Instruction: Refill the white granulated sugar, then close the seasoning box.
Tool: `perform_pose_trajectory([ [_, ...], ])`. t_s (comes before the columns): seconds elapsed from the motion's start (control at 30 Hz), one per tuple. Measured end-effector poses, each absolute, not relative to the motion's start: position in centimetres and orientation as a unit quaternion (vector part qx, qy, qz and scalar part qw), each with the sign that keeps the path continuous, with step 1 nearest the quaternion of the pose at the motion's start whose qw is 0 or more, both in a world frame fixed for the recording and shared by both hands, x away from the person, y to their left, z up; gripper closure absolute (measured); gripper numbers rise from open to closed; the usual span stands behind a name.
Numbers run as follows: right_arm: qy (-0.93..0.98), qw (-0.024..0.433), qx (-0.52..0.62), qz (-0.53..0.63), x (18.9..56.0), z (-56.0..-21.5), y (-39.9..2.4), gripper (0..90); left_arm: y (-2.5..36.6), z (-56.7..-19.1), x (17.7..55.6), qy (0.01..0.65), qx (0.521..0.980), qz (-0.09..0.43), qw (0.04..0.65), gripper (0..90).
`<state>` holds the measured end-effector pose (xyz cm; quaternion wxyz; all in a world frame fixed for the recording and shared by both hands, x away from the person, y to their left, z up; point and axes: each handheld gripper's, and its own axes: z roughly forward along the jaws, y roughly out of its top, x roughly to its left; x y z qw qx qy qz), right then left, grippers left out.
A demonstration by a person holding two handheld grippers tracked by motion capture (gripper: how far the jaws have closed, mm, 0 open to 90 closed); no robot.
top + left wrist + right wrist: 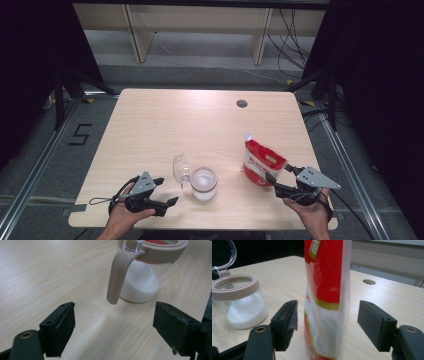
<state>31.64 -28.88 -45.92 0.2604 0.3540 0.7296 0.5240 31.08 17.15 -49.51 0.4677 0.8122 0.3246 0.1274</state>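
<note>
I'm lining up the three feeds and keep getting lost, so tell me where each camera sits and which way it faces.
High view: above the person's side, facing forward and down on the pale wooden table; both forearms show, with the left gripper and right gripper.
Left gripper view: rides the left gripper, facing the clear glass jar of white powder with a beige rim; its open jaws show.
Right gripper view: rides the right gripper, facing the upright red and white pouch between its open jaws, pads apart from it.
Shared: the jar shows in all three views.
</note>
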Motion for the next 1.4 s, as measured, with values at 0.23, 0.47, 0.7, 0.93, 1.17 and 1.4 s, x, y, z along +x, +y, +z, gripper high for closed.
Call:
perform_pose_trajectory([
  [0.23,0.731,0.261,0.362,0.516,30.8,-46.0,-29.1,32.0,17.2,-49.3,31.3,0.318,0.815,0.131,0.465,17.4],
  [0.47,0.732,0.269,0.373,0.502,29.9,-46.2,-29.2,30.5,17.1,-49.4,31.3,0.320,0.809,0.130,0.476,17.5],
  [0.7,0.724,0.276,0.382,0.504,29.3,-46.3,-29.5,24.6,17.1,-49.4,31.4,0.320,0.813,0.130,0.468,17.5],
  [0.93,0.710,0.280,0.403,0.505,28.3,-46.1,-29.7,16.0,17.2,-49.4,31.2,0.321,0.814,0.129,0.466,17.5],
  [1.17,0.717,0.277,0.407,0.494,27.3,-46.3,-29.4,16.8,17.2,-49.3,31.1,0.328,0.813,0.128,0.464,17.5],
  [1.4,0.733,0.256,0.401,0.486,26.9,-46.8,-28.9,18.7,17.4,-49.2,31.2,0.327,0.812,0.136,0.464,17.9],
])
